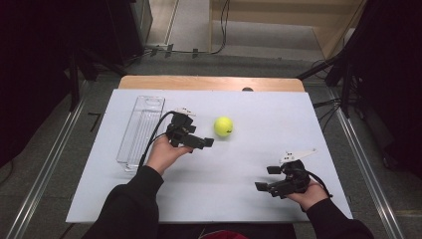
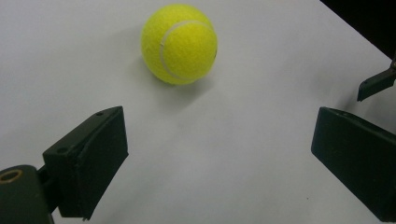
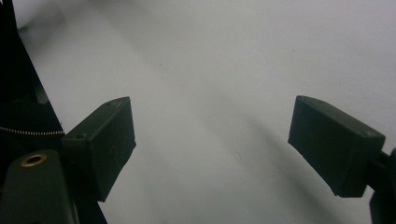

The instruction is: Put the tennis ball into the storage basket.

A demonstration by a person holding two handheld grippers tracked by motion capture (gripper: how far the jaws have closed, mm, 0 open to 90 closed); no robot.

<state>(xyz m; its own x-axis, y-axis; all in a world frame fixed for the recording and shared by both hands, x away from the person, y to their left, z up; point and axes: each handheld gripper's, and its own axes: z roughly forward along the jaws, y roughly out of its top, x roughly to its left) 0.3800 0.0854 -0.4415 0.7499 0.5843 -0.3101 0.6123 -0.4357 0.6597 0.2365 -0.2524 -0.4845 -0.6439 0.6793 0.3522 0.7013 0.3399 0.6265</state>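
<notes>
Fuzzy yellow tennis ball (image 1: 223, 126) sits mid-table on the smooth white board (image 1: 239, 199), just ahead of the left gripper (image 1: 204, 143), jaws spread, nothing between. Right gripper (image 1: 267, 178) released too, well apart near the front edge. Clear ribbed plastic tray (image 1: 142, 127) along the left edge.

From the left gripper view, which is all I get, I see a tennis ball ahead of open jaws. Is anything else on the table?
Observer: Yes. In the high view a clear plastic tray lies left of the left gripper, empty as far as I can tell.
Operator: And the black tip at my right edge?
Observer: That is the right gripper, near the table's front right, jaws open, nothing between them.
Operator: Is the ball against anything?
Observer: No. The tennis ball sits alone mid-table.
</notes>
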